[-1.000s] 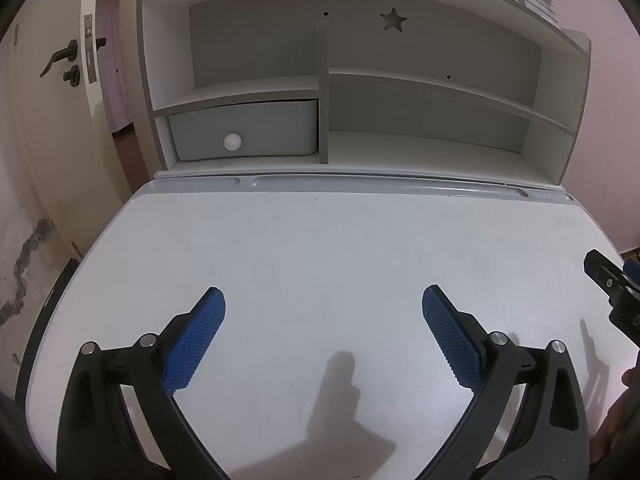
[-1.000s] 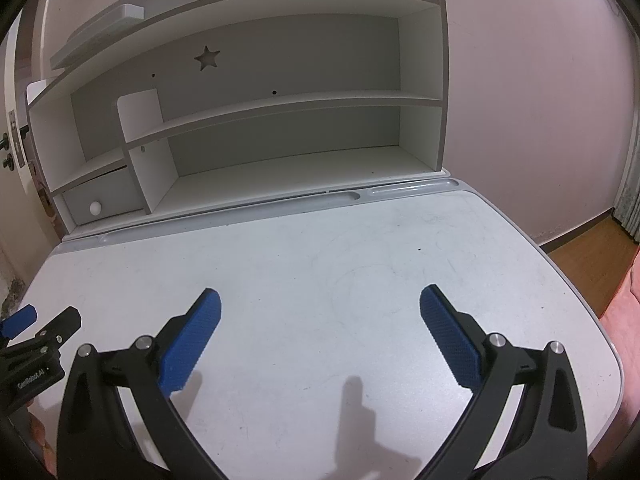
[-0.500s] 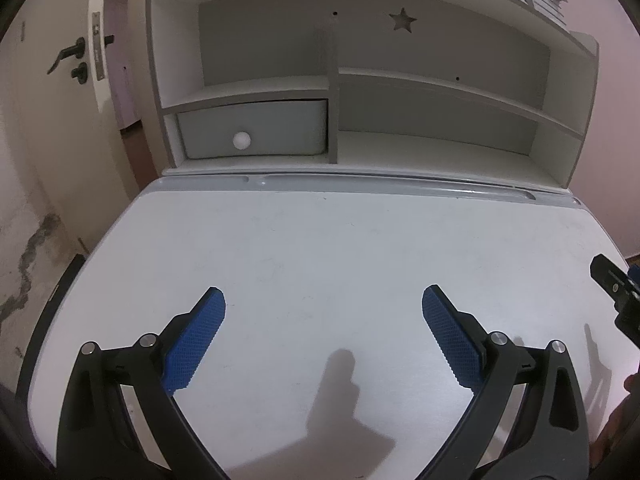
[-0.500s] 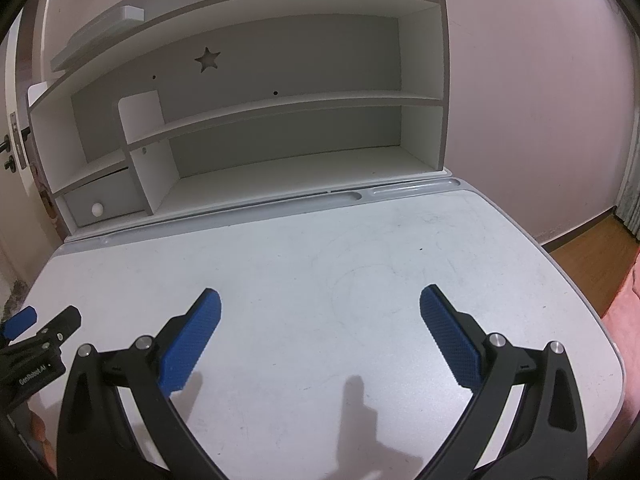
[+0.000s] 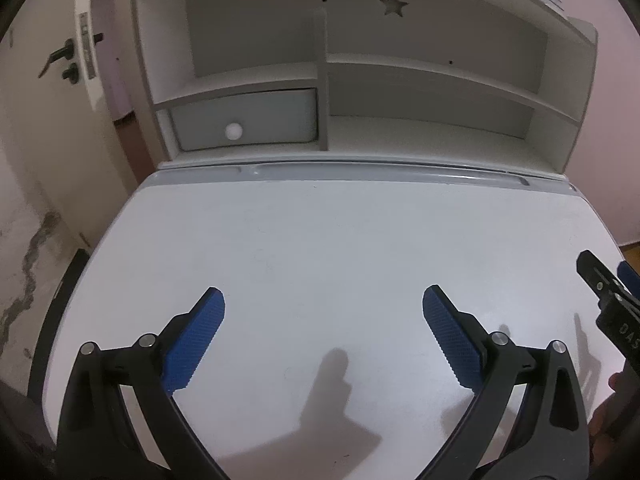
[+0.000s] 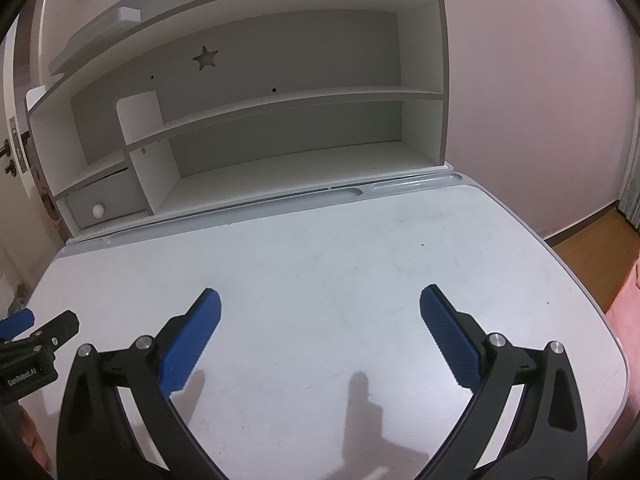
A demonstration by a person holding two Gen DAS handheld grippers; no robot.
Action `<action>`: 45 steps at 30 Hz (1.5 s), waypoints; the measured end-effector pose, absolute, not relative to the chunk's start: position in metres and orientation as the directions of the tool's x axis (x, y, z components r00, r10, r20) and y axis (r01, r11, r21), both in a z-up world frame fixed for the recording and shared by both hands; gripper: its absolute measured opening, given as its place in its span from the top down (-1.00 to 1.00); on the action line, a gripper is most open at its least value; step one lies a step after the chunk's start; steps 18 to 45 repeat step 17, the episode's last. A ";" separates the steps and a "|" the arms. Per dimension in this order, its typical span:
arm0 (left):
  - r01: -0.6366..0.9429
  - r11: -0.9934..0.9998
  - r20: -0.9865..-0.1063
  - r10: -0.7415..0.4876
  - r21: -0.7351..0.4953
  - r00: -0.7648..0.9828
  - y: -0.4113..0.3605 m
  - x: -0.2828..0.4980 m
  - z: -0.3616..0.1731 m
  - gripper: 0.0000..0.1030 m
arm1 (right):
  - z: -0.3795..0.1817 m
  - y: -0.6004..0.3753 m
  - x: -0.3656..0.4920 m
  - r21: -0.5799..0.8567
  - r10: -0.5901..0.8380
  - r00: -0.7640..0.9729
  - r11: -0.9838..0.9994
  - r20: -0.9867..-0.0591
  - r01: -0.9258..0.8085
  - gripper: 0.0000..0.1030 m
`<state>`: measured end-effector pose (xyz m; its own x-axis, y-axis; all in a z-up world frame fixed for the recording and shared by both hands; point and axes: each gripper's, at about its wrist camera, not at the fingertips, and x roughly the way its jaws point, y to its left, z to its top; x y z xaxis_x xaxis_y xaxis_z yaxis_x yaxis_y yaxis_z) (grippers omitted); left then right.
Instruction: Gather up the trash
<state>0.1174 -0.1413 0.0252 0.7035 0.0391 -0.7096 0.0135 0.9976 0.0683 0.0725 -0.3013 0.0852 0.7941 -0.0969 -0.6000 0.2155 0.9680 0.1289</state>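
No trash shows in either view. My left gripper (image 5: 323, 320) is open and empty, low over the near part of the white desk top (image 5: 320, 240). My right gripper (image 6: 320, 320) is open and empty over the same desk top (image 6: 320, 256). The right gripper shows at the right edge of the left wrist view (image 5: 612, 300), and the left gripper shows at the left edge of the right wrist view (image 6: 36, 340).
A white and grey shelf unit (image 5: 360, 80) stands at the back of the desk, with a shut grey drawer (image 5: 244, 118) at its lower left. A door (image 5: 60, 80) is on the left. Pink wall and wooden floor (image 6: 592, 256) lie to the right.
The left wrist view has swung slightly left and nearer, so the shelf unit sits more to the right. The right gripper has barely moved. Both stay open.
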 end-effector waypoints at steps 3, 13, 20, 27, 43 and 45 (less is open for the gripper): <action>0.008 0.994 -0.700 0.073 0.111 0.710 -0.144 0.116 0.025 -0.87 | 0.086 -0.304 0.073 0.149 -0.081 0.795 0.966 -0.601 0.211 -0.87; 0.073 0.986 -0.706 0.053 0.147 0.706 -0.154 0.128 0.011 -0.87 | 0.077 -0.317 0.089 0.072 -0.120 0.699 0.969 -0.705 0.238 -0.87; 0.095 0.990 -0.757 0.014 0.100 0.654 -0.151 0.142 -0.002 -0.87 | 0.069 -0.310 0.094 -0.038 -0.189 0.663 0.971 -0.724 0.236 -0.87; 0.095 0.990 -0.757 0.014 0.100 0.654 -0.151 0.142 -0.002 -0.87 | 0.069 -0.310 0.094 -0.038 -0.189 0.663 0.971 -0.724 0.236 -0.87; 0.095 0.990 -0.757 0.014 0.100 0.654 -0.151 0.142 -0.002 -0.87 | 0.069 -0.310 0.094 -0.038 -0.189 0.663 0.971 -0.724 0.236 -0.87; 0.095 0.990 -0.757 0.014 0.100 0.654 -0.151 0.142 -0.002 -0.87 | 0.069 -0.310 0.094 -0.038 -0.189 0.663 0.971 -0.724 0.236 -0.87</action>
